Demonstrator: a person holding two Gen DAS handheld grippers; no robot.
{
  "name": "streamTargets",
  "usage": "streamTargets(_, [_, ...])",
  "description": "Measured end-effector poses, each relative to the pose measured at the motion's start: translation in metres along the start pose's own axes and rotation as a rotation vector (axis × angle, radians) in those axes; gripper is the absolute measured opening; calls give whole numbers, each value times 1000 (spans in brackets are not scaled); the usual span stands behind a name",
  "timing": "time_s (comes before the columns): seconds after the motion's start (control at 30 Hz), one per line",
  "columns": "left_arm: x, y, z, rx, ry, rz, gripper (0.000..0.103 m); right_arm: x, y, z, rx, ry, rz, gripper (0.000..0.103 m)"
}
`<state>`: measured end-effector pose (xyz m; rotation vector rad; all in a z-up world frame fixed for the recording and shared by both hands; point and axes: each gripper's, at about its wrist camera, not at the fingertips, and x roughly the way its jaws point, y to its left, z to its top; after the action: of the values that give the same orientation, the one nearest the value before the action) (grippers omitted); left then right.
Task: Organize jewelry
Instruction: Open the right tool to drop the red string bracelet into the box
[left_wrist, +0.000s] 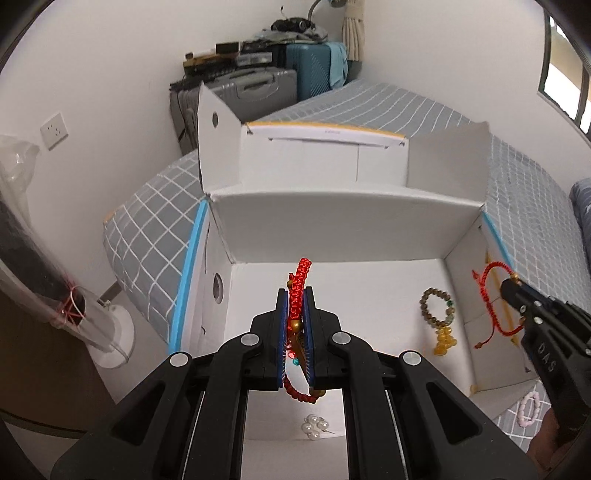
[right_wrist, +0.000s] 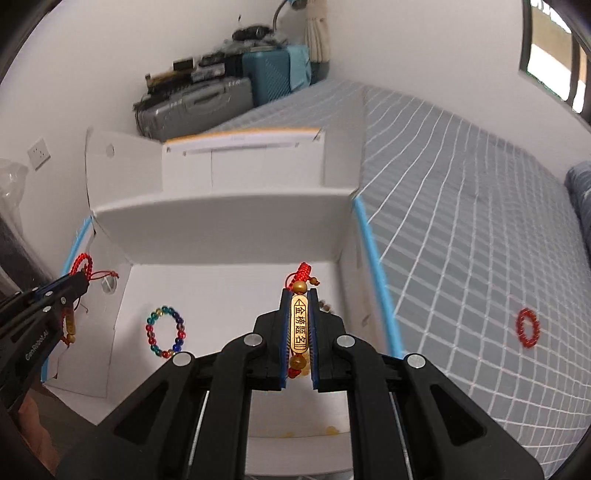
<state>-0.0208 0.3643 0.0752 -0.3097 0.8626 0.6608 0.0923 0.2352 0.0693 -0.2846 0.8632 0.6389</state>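
Closest to the left wrist camera, the left gripper (left_wrist: 295, 325) has its jaws shut on a red braided bracelet (left_wrist: 298, 286), whose cord sticks out above the blue pads while a beaded loop with gold beads hangs out below them. Beneath it lies the white floor of an open cardboard box (left_wrist: 332, 236) that sits on a bed with a grey checked cover (left_wrist: 155, 229). On the box floor, a small cluster of white pearls (left_wrist: 314, 428) lies under the left gripper, and a brown bead bracelet with a yellow pendant (left_wrist: 439, 317) lies toward the right wall. In the right wrist view, the right gripper (right_wrist: 299, 325) likewise has its jaws closed, clamped on a red cord bracelet with a gold inscribed bar (right_wrist: 299, 326); the bar stands lengthwise between the pads with a gold bead at each end. A multicoloured bead bracelet (right_wrist: 166, 330) lies flat on the box floor to the left of it. Outside the box, a red ring-shaped bracelet (right_wrist: 527, 328) rests on the bed cover to the right, well apart from the box's blue-edged wall, and a pale pink bead bracelet (left_wrist: 529, 409) lies on the cover near the box's right corner. Suitcases (left_wrist: 258, 85) stand stacked against the far wall.
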Motion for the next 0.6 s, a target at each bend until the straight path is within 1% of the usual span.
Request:
streamTargets(0.13, [19,1,-2,4,41,-3,7,23,4,-3,-1,76,-10,7])
streamTargets(0.3, [35,1,-2,14,81,2,7,43,6,-4,6,133,-23,7])
streamTargets(0.47, [46,3,0,7,117,2,7,54,9,-6,6,165,-29,7])
streamTargets(0.6, [58,4,-2,-4,157,-43,8,57,12,-7,5,169,-14,9])
